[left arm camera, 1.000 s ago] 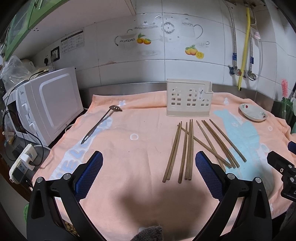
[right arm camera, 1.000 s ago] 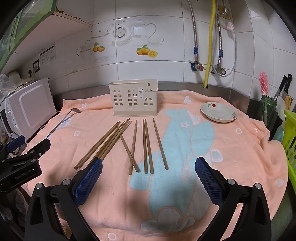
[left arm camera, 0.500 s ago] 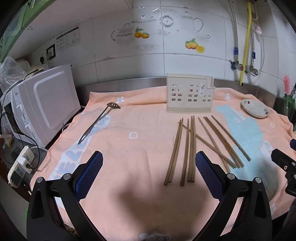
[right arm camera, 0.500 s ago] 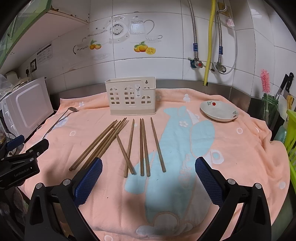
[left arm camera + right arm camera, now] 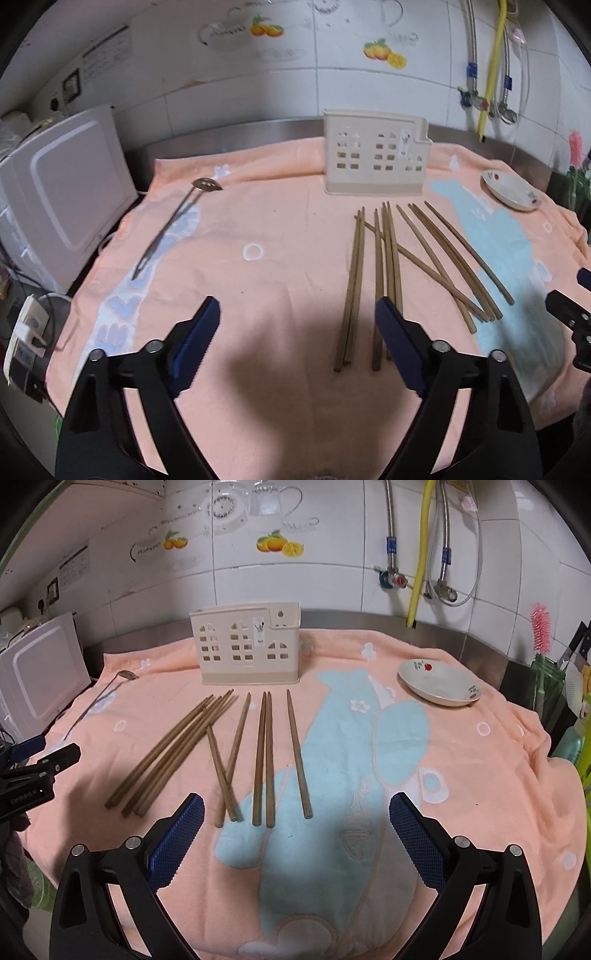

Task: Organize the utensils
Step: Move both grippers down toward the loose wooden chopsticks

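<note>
1. None of the brown wooden chopsticks or the slotted metal spoon, mid-left, yet stands in the cream plastic holder, upper centre.
2. Left gripper: jaws just narrowed, empty, parted; right gripper wide, empty.

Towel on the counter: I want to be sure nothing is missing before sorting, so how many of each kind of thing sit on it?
Chopsticks: 10
Slotted spoon: 1
Utensil holder: 1
Dish: 1
Total: 13
</note>
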Demonstrator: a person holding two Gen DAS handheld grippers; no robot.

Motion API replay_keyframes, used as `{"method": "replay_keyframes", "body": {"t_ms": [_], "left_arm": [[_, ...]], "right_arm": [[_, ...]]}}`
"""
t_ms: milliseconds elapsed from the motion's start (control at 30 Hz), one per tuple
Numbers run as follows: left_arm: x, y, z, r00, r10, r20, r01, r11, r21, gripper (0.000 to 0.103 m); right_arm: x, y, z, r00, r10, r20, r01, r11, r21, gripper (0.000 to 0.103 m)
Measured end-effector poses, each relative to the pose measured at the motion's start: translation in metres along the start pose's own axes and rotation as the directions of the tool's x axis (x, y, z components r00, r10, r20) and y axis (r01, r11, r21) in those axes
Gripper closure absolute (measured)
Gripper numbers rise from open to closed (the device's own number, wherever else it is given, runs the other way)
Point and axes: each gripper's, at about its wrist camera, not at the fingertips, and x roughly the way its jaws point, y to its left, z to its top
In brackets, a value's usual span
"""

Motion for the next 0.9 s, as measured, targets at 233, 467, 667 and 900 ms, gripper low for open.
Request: {"method": "replay_keyframes", "body": {"t_ms": [233,467,667,900], "left_arm": [[0.025,0.002,0.007,0.997,-0.042,-0.070,0.044,0.999,0.023,0.055],[0.047,0.000,0.005,0.986,-0.095,-0.134,0.099,0.995,0.025,0.077],[0.058,-0.003,0.004,0.980,-0.116,-0.162,0.124,0.992,0.037,0.081],[0.067,0.001,0.005,0.972,-0.138,-0.190,0.146,0.989,0.027,0.082]], "right_arm": [[0.022,-0.011,0.005,0.999,-0.002,-0.033,0.002,1.000,0.007,0.008],[0.044,-0.019,0.009,0.997,0.015,-0.078,-0.014,1.000,0.011,0.027],[0.058,-0.018,0.009,0.992,0.038,-0.119,-0.038,0.999,0.006,0.034],[0.073,-0.018,0.011,0.985,0.047,-0.163,-0.046,0.999,0.007,0.049]]}}
